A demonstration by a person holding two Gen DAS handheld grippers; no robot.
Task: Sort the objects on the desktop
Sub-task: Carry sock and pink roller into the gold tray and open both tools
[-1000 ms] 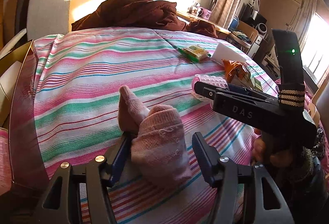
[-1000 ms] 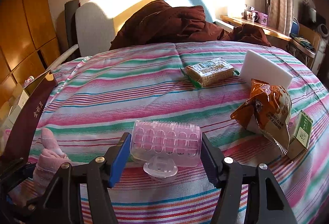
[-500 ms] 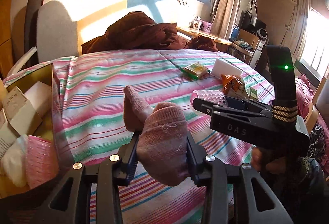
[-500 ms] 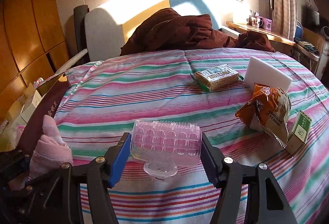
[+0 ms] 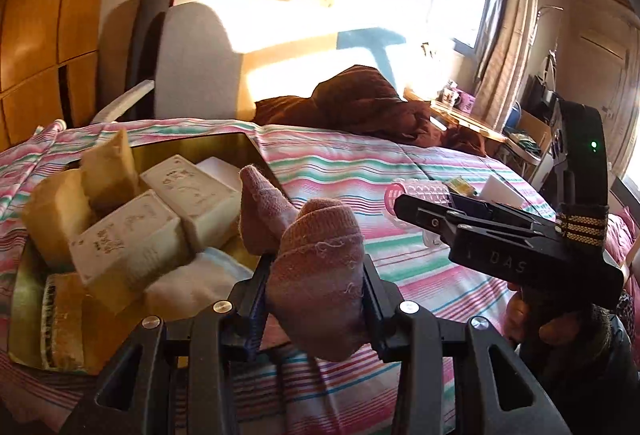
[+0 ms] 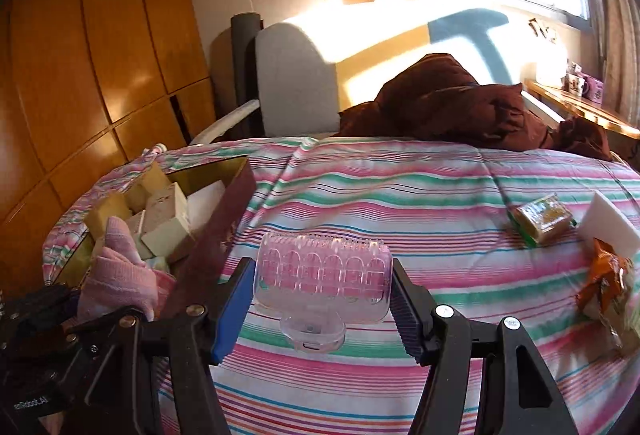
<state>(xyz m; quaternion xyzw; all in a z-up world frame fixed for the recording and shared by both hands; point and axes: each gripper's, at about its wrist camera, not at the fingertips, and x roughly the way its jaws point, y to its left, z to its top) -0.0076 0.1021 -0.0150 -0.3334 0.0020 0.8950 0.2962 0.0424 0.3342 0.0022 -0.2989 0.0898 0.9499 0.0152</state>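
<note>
Left wrist view: my left tool [image 5: 316, 287] is clamped narrow on a pink sock [image 5: 316, 267], gripping its bunched middle so the toe end stands up between the fingers. I hold it in the air at the near right edge of an open box [image 5: 24, 295], which sits at the left edge of the bed [image 5: 360, 171]. The box holds pale soap bars [image 5: 132, 255] stacked loosely and something white and soft below them. I judge the sock is held here so it can go in with them, or has just come out; one moment cannot say which. To the right, my hand [image 5: 536, 319] holds the right tool, seen from the side.

Right wrist view: my right tool [image 6: 322, 299] is closed on a clear pink roller [image 6: 322, 275], pinching its two flat ends so it lies crosswise between the fingers, raised above the striped cover. The box [image 6: 224, 211] is to the left with the sock [image 6: 116, 275] over its near end. Near the bed's right edge lie a small wrapped block [image 6: 540, 219], a white slab [image 6: 608, 227] and an orange packet [image 6: 604, 283], close together. A brown heap of bedding [image 6: 460, 107] lies at the far edge. The roller is well apart from the box and from that group alike, so its sorting place is not settled.
</note>
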